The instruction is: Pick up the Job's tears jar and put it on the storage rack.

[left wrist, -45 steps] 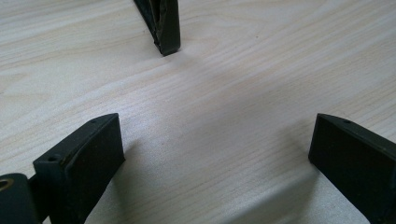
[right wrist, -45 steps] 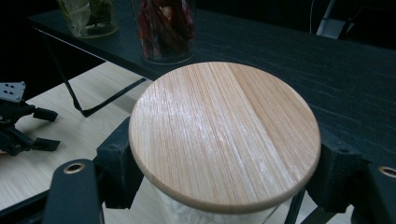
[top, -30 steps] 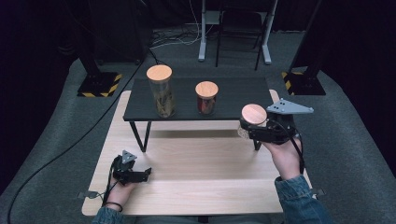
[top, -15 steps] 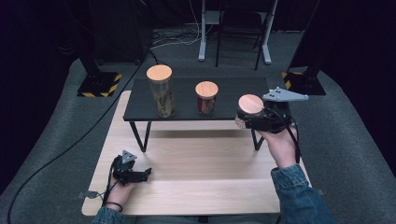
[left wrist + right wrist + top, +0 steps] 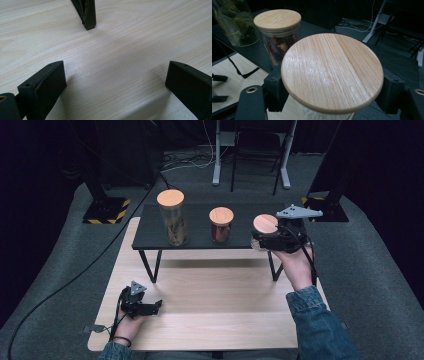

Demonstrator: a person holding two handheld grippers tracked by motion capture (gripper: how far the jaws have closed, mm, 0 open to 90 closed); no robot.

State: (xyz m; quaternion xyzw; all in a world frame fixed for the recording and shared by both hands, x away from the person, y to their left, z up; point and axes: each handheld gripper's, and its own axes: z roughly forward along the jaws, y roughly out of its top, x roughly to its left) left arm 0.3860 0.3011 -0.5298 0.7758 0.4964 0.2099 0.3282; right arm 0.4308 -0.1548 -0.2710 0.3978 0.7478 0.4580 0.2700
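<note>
Jar (image 5: 265, 226) with a wooden lid sits clamped between the jaws of the right gripper (image 5: 274, 240), at the right end of the black shelf (image 5: 197, 222). Left gripper (image 5: 141, 306) rests near the desk's (image 5: 210, 295) front left corner, its jaws wide apart and holding nothing.

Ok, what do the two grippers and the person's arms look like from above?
Both grippers are black. The right gripper carries a grey three-cornered plate on top, and a black cable runs back along the hand. The left gripper has a smaller grey triangle and a black cable too. The person wears blue denim sleeves and a dark band on the left wrist.
</note>
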